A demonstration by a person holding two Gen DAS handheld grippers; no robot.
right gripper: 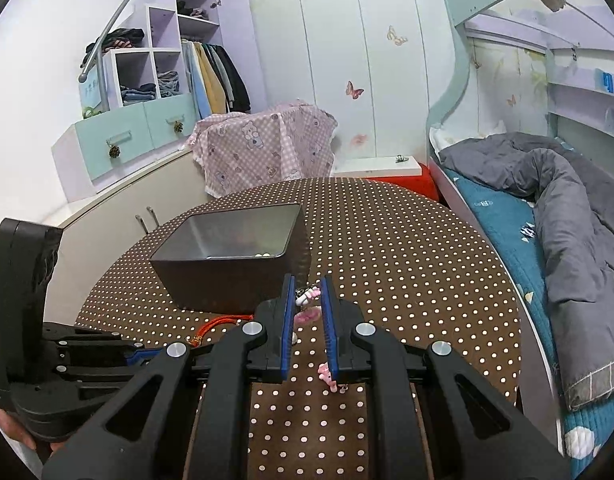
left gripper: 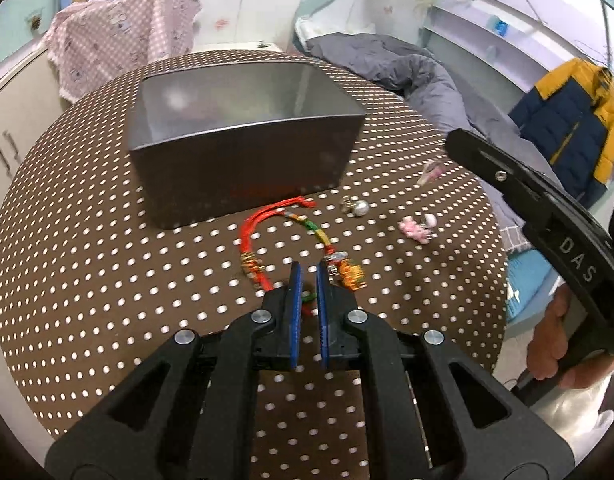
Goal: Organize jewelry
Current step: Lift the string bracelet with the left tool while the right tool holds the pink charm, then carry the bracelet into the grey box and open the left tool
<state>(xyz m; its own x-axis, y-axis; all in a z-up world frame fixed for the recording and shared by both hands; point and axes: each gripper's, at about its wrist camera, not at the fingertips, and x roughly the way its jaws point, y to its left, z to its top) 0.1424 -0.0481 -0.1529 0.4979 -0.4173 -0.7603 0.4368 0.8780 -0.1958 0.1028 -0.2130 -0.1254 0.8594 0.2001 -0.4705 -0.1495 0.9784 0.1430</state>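
Before the grey box (left gripper: 243,160), my left gripper (left gripper: 307,276) straddles the red cord bracelet (left gripper: 267,220), fingers narrowly parted, ready to lift; right gripper (right gripper: 307,292) fingers parted, empty.

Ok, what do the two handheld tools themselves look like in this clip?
Both match: the left tool and right tool have matte black plastic linkage arms with triangular cut-outs, round silver pivot bolts and flat fingers faced with ribbed blue pads. The right one's curved black handle carries white "DAS" lettering. No cables visible.
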